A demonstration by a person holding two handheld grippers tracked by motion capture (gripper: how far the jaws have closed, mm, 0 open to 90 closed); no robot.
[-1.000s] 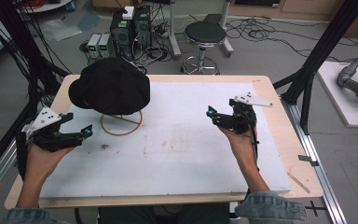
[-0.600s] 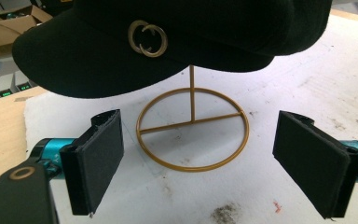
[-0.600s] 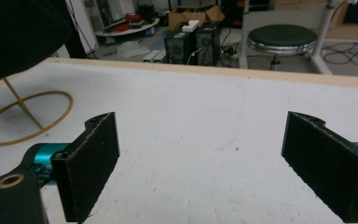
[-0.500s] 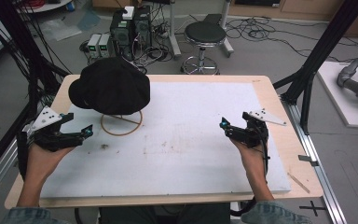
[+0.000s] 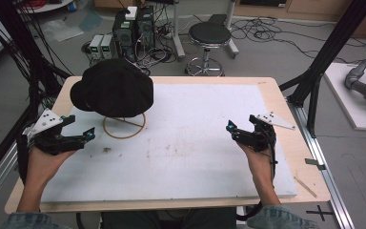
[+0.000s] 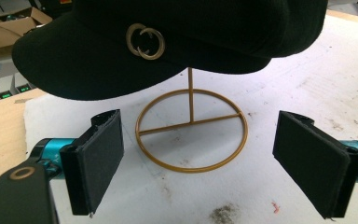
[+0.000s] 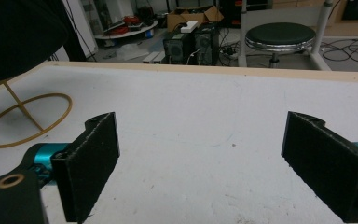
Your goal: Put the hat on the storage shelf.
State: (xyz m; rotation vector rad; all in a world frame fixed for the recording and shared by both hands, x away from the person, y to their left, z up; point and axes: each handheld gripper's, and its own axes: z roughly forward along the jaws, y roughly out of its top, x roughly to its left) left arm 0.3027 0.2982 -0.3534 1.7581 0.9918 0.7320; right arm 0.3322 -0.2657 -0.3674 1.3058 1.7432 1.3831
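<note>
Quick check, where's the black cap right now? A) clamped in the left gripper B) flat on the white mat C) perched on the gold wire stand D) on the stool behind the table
C: the black cap sits atop the thin post of the gold wire stand, whose ring base rests on the white mat; the left gripper faces it with jaws wide apart and nothing between them.

I see a white mat (image 5: 195,143) covering most of the wooden table (image 5: 271,82), with a dark smudge (image 5: 106,150) on it. Beyond the far edge stands a round black stool (image 5: 210,34) beside two computer towers (image 5: 133,26), and loose cables (image 5: 276,36) sprawl across the floor.
</note>
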